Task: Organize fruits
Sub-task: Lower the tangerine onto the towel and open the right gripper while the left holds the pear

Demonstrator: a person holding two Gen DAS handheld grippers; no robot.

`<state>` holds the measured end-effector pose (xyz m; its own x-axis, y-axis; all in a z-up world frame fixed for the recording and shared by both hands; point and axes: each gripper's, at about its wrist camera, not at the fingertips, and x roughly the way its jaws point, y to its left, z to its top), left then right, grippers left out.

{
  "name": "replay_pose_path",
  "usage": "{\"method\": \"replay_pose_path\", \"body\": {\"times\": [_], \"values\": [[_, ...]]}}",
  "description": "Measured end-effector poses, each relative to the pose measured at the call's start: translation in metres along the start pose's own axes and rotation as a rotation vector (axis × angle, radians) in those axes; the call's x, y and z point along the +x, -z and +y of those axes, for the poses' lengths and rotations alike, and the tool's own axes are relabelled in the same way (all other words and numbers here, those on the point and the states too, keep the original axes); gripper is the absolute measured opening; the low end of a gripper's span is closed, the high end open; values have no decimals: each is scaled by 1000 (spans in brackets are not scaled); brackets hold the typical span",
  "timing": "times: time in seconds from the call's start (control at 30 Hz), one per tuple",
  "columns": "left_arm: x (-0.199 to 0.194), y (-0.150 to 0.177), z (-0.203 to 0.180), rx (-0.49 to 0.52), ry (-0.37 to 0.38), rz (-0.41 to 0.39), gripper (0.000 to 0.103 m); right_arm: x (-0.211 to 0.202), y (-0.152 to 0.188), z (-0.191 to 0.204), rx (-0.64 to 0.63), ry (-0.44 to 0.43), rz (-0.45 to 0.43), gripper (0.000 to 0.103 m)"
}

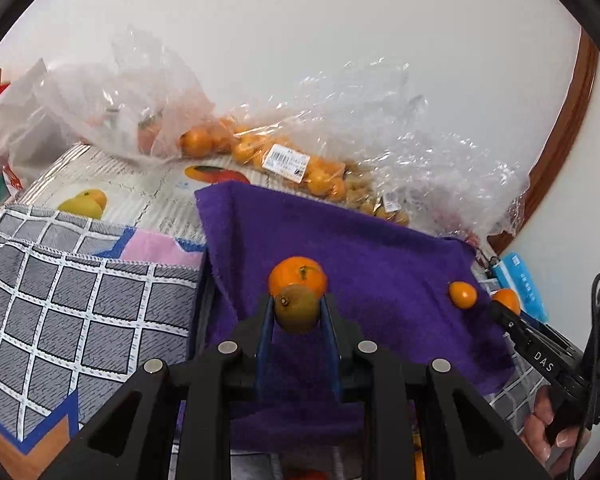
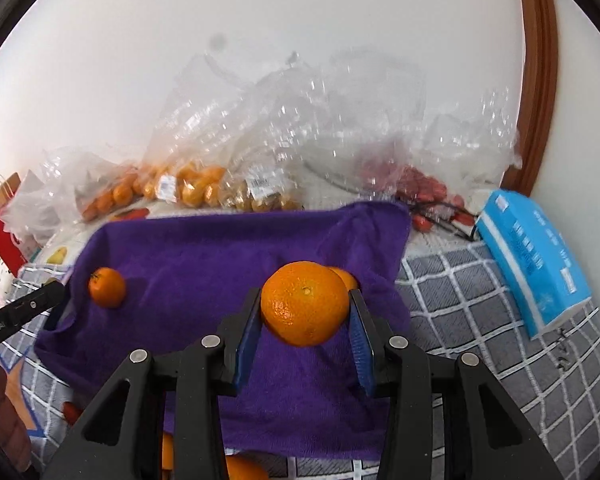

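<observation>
We hold the left gripper (image 1: 297,312) above the near half of the purple towel (image 1: 380,264), its blue-padded fingers (image 1: 265,340) pinching a brown-green kiwi (image 1: 297,309) from both sides. Directly behind the kiwi, a mandarin (image 1: 298,274) rests on the towel toward its left edge. A smaller orange fruit (image 1: 463,294) lies near the towel's right edge.

We hold the right gripper (image 2: 305,312) over the towel's right half, its fingers (image 2: 247,340) closed against a large orange (image 2: 305,303); another orange fruit (image 2: 345,277) shows partly behind it, and we cannot tell whether the two touch.

Along the far edge of the bed, clear plastic bags (image 1: 340,120) hold more oranges (image 1: 198,141). A blue tissue pack (image 2: 534,258) lies on the grey checked blanket (image 2: 500,340), right of the towel.
</observation>
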<state>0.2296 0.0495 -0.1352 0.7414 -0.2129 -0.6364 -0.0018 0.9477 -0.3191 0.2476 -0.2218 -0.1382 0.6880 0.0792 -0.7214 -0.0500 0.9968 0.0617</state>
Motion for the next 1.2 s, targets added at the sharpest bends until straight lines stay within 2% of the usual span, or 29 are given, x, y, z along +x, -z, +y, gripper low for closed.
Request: {"method": "replay_pose_path", "body": {"times": [0.07, 0.17, 0.3, 0.43, 0.6, 1.03, 1.2], "values": [[4, 1, 5, -14, -1, 25, 22, 10, 6, -2, 4, -6, 20, 41], [4, 2, 9, -31, 20, 19, 22, 18, 11, -1, -12, 3, 33, 41], [12, 3, 1, -5, 41, 35, 22, 23, 12, 2, -11, -15, 36, 41], [16, 8, -7, 38, 13, 39, 22, 27, 13, 2, -10, -25, 37, 41], [21, 8, -3, 20, 13, 62, 22, 34, 15, -2, 24, -39, 60, 41], [29, 11, -11, 54, -26, 75, 23, 40, 16, -4, 42, -14, 90, 42], [29, 10, -11, 52, -25, 74, 23, 36, 16, -3, 36, -6, 66, 58]]}}
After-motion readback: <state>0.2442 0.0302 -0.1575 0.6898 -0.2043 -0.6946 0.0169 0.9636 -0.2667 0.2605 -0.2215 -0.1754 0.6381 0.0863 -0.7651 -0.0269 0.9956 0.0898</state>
